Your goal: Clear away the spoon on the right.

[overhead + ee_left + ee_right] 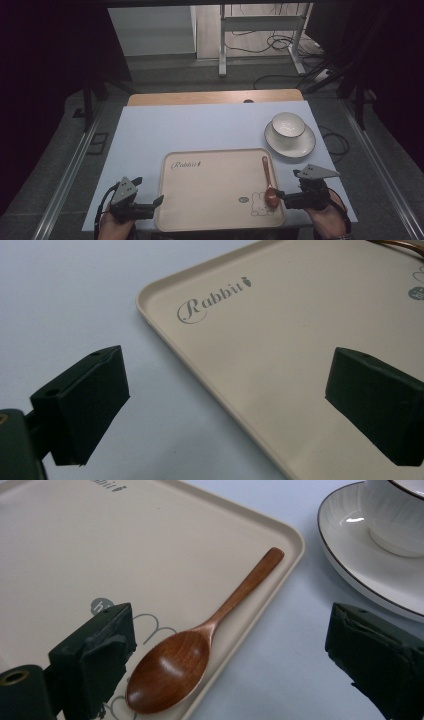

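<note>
A beige tray (210,187) printed "Rabbit" lies at the near middle of the white table. A brown wooden spoon (269,184) rests along its right side, bowl toward me, seen close as the spoon (200,640) in the right gripper view. My right gripper (281,195) is open at the tray's near right corner, its jaws straddling the tray rim (280,565) with the spoon bowl between them, untouched. At the tray's near left corner my left gripper (156,205) is open, one jaw over the table and one over the tray (280,350).
A white bowl (288,124) stands on a white saucer (295,143) at the far right of the table; the saucer (360,555) lies just beyond my right gripper. A wooden strip runs along the table's far edge. Cables and a metal frame lie on the floor behind.
</note>
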The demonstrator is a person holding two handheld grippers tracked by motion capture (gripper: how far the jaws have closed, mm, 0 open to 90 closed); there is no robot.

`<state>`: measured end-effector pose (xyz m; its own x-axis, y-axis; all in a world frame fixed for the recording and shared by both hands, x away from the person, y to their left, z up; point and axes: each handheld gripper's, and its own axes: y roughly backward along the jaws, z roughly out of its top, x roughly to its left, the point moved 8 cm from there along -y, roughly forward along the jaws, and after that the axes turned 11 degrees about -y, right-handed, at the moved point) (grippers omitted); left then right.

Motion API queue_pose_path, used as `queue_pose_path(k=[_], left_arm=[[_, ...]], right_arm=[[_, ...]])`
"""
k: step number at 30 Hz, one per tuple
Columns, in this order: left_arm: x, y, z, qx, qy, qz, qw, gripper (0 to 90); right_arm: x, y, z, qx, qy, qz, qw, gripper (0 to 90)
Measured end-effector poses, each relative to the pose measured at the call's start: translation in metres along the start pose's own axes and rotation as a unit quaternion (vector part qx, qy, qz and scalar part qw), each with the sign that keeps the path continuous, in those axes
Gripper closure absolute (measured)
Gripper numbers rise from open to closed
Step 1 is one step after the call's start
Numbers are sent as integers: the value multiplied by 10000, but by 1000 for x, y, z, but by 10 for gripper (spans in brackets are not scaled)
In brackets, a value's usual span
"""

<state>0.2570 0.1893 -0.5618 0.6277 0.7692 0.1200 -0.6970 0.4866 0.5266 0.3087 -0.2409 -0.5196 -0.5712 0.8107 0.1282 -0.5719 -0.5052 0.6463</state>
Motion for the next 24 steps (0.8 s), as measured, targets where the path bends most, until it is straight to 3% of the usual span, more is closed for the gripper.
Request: queue_pose_path(k=[15,24], left_arm=[[0,0,0,9,-12,2,10000,35],[-1,-1,0,28,-38,-1,10000,35]], right_arm=[[-12,15,-26,-34,-134,-161,9998,41],[-21,11,-41,200,-308,-206,9991,41]])
